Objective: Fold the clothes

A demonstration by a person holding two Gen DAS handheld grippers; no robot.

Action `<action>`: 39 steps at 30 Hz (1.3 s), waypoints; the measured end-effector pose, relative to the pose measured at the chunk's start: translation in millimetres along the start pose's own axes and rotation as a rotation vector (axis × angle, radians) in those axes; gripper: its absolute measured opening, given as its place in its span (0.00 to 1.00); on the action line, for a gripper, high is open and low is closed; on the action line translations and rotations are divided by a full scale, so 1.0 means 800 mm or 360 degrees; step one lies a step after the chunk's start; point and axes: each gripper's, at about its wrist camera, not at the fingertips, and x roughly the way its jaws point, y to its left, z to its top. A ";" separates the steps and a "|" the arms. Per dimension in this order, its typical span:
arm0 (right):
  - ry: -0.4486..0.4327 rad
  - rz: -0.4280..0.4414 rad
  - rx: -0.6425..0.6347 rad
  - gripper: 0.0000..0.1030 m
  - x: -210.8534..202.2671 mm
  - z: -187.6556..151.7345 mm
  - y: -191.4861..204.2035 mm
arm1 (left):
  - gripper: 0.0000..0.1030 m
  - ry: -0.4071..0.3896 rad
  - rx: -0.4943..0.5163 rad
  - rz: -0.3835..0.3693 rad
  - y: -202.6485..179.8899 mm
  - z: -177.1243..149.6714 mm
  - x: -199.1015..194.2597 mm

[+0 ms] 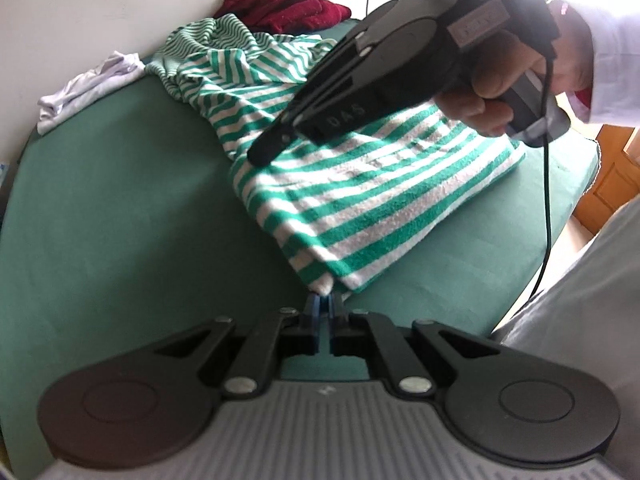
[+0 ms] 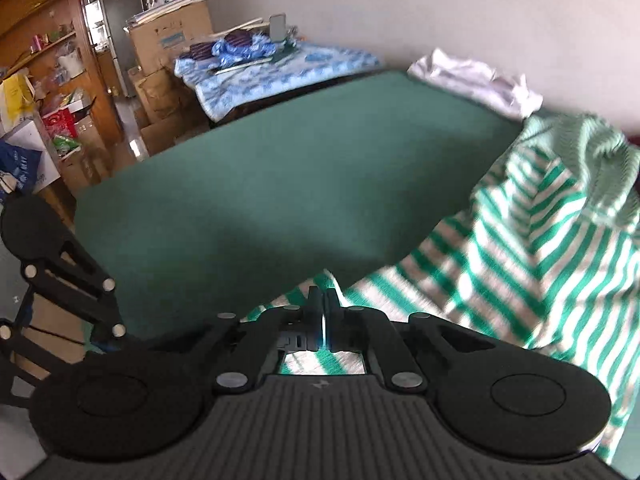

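Striped garment (image 1: 360, 208) looks like nubbly, towel-like cloth; the tabletop (image 1: 120, 208) wears matt green fabric. Left tool (image 1: 323, 312) shows matt black plastic with shiny metal rivets; dark red cloth (image 1: 280, 10) looks plush.

The right gripper (image 1: 260, 156) hides part of the striped garment (image 1: 360, 200).

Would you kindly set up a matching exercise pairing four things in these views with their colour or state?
Things:
1. striped garment
2. dark red cloth
3. white garment
4. left tool

Descriptions:
A. crumpled by the wall at the far left of the green surface
B. shut on a corner of fabric
C. green and white
D. bunched behind the striped pile

Pairs: 1-C, 2-D, 3-A, 4-B
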 end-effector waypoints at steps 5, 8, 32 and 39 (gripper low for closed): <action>-0.0026 -0.0133 -0.0012 0.00 0.002 -0.002 -0.007 | 0.00 0.0020 0.0048 0.0000 -0.003 -0.001 0.002; -0.0014 -0.0091 0.0124 0.01 0.004 -0.003 -0.025 | 0.00 0.0026 0.0047 -0.0001 -0.002 -0.002 0.000; 0.0011 0.0165 0.0214 0.46 -0.010 -0.032 -0.043 | 0.03 0.0033 0.0053 -0.0097 0.018 0.004 -0.017; 0.0033 0.0155 0.0084 0.01 -0.007 -0.031 -0.032 | 0.06 0.0041 0.0093 -0.0066 0.003 0.006 0.010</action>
